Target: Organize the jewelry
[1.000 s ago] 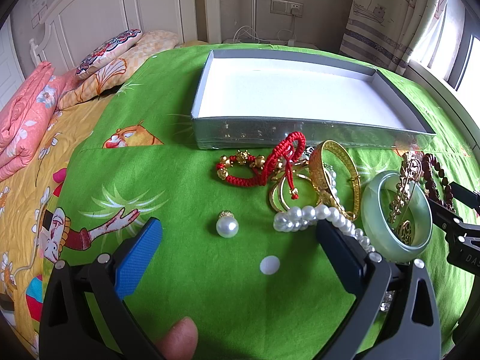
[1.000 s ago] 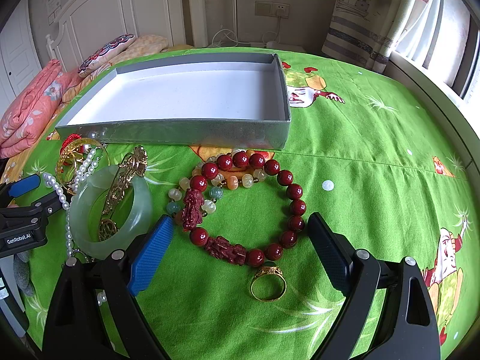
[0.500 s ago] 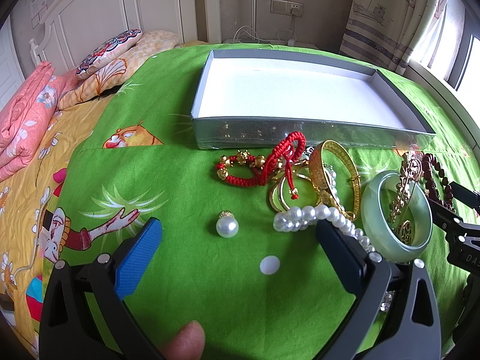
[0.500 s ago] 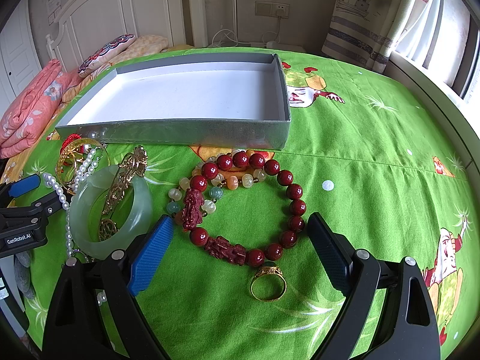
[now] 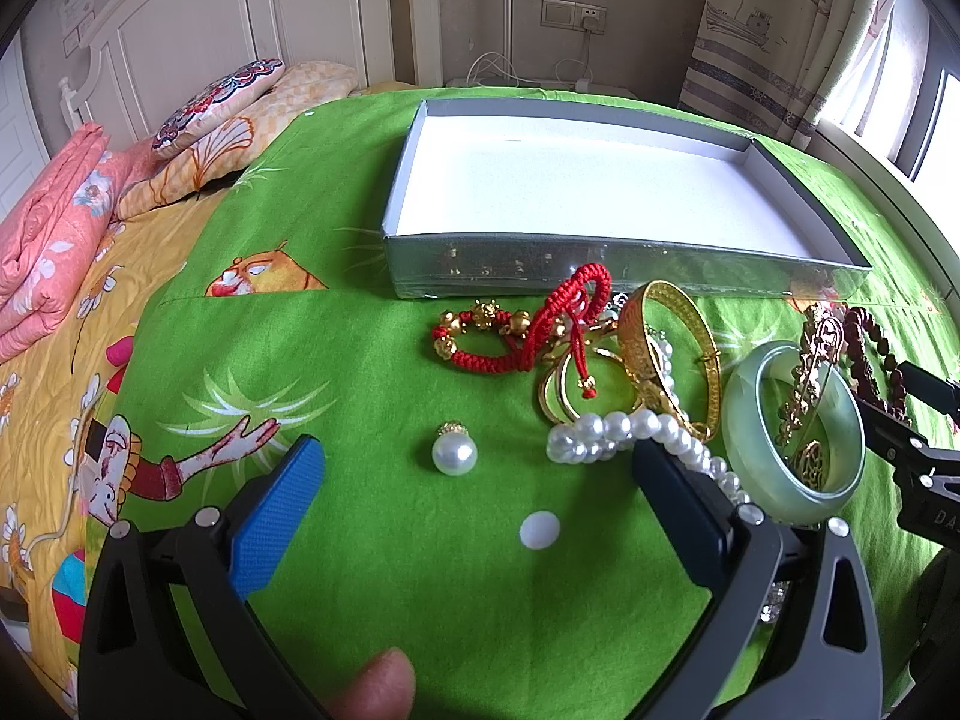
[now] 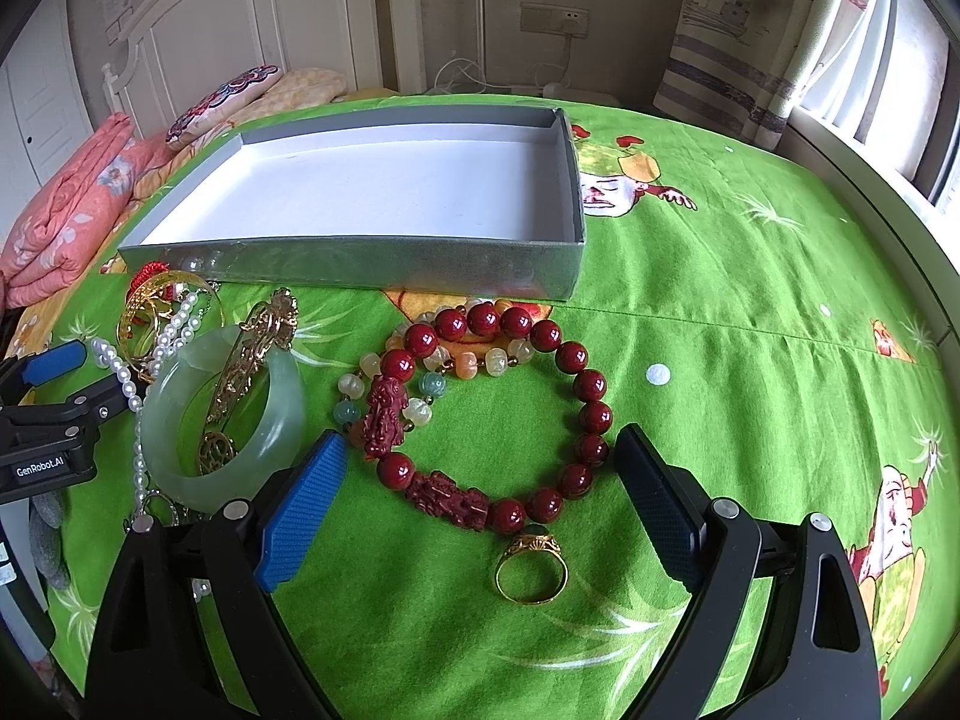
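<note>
A shallow grey box [image 5: 612, 267] with a white floor lies on the green bedspread, also seen in the right wrist view as the grey box [image 6: 360, 264]. In front of it lie a red cord bracelet [image 5: 528, 330], gold bangles [image 5: 666, 354], a pearl strand [image 5: 624, 429], a pearl pendant [image 5: 454, 451] and a jade bangle [image 5: 792, 432]. My left gripper [image 5: 474, 492] is open, low over the cloth near the pendant. My right gripper [image 6: 480, 480] is open around a dark red bead bracelet [image 6: 498, 408], with a gold ring [image 6: 531, 564] just below it. A jade bangle [image 6: 222, 414] lies to its left.
Pink folded quilts [image 5: 42, 228] and pillows [image 5: 222, 102] lie at the far left by the white headboard. Curtains [image 5: 780, 30] and a window are at the right. A fingertip [image 5: 372, 684] shows at the bottom of the left wrist view.
Both grippers and the jewelry stay where they were; only the fingertip at the bottom of the left wrist view has shifted slightly to the right.
</note>
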`<state>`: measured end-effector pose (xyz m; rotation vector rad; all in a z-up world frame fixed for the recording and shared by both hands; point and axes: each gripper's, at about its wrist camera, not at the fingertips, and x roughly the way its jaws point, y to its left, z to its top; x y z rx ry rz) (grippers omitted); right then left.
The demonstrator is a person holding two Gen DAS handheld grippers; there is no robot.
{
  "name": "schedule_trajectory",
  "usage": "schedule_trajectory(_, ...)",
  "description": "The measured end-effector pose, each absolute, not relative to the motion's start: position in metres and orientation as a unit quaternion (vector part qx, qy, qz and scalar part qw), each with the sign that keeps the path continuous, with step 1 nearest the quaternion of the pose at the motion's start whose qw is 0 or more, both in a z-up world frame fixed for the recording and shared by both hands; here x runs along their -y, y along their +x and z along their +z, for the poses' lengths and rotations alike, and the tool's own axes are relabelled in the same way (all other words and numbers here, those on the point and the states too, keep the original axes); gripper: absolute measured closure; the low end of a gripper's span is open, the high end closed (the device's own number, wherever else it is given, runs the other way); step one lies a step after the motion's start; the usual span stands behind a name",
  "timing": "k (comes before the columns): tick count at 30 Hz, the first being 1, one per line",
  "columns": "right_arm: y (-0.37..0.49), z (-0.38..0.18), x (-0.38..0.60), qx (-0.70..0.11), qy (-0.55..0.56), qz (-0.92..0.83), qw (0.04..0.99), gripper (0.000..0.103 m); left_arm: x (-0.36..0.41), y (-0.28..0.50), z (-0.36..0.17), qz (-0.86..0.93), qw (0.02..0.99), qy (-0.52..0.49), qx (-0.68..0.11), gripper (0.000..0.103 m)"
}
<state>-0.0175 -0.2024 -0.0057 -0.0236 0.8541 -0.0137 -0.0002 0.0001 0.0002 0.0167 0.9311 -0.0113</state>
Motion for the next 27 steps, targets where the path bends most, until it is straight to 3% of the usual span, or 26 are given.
schedule_trajectory(27, -0.0157, -0.0059, 0.2036, -0.414, -0.012, -0.006, 0.91, 0.016, -0.0001, -0.0002, 0.0002, -0.005, 0.894, 0.008, -0.449, 0.002)
